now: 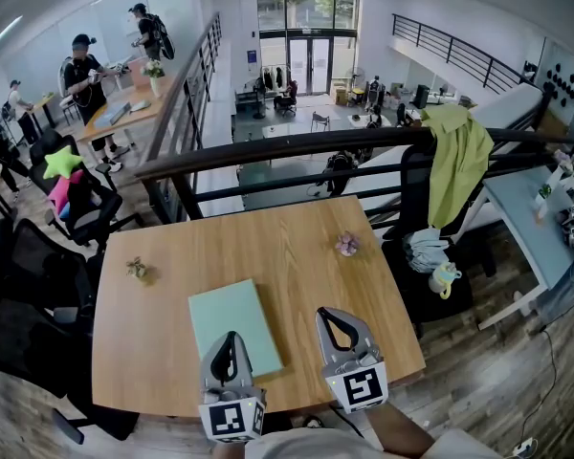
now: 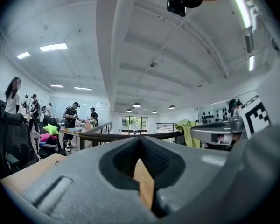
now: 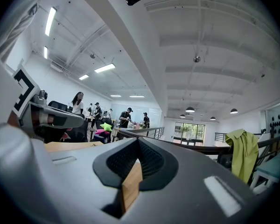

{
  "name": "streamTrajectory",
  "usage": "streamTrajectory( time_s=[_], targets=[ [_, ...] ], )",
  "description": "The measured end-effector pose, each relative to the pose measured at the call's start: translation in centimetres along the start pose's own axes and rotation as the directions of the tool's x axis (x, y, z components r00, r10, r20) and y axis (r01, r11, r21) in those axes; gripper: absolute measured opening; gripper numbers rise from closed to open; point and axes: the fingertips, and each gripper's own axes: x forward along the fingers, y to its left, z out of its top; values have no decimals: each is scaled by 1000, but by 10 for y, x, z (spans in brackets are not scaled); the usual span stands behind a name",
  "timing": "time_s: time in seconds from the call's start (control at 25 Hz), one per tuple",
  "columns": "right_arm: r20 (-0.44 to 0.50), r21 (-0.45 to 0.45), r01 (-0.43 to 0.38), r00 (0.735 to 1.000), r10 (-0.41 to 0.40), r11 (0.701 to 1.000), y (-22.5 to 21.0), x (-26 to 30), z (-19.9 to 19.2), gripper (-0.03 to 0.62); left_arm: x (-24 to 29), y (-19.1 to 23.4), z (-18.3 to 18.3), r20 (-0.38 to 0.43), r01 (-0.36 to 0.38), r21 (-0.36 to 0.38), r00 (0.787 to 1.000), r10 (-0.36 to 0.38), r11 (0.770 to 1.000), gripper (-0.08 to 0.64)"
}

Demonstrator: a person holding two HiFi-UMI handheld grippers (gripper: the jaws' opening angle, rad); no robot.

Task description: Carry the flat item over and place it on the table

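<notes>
Here, a pale wooden desk stands on a mezzanine against a dark railing. An open office floor lies below, and glass doors show far off at 12 o'clock. A yellow-green cloth hangs on the railing at 2 o'clock, and black chairs crowd the desk's 9 o'clock side. Two small ornaments sit on the wood: one toward 10 o'clock, a pinkish one toward 1 o'clock.

The flat item, mint green, lies flat on the desk near its 6 o'clock edge. The left claw is closed on nothing, its tip over the flat item's near edge; whether it touches is unclear. The right claw is likewise closed and empty, with the flat item just beside it at 9 o'clock.
</notes>
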Motion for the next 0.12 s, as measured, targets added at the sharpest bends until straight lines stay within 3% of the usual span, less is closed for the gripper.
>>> streamTrajectory(
  time_s=[0.12],
  targets=[
    [4, 2, 2, 1000, -2, 1000, 1, 1, 2, 9, -1, 2, 2, 2, 1, -2, 1000, -1, 1000, 0]
  ],
)
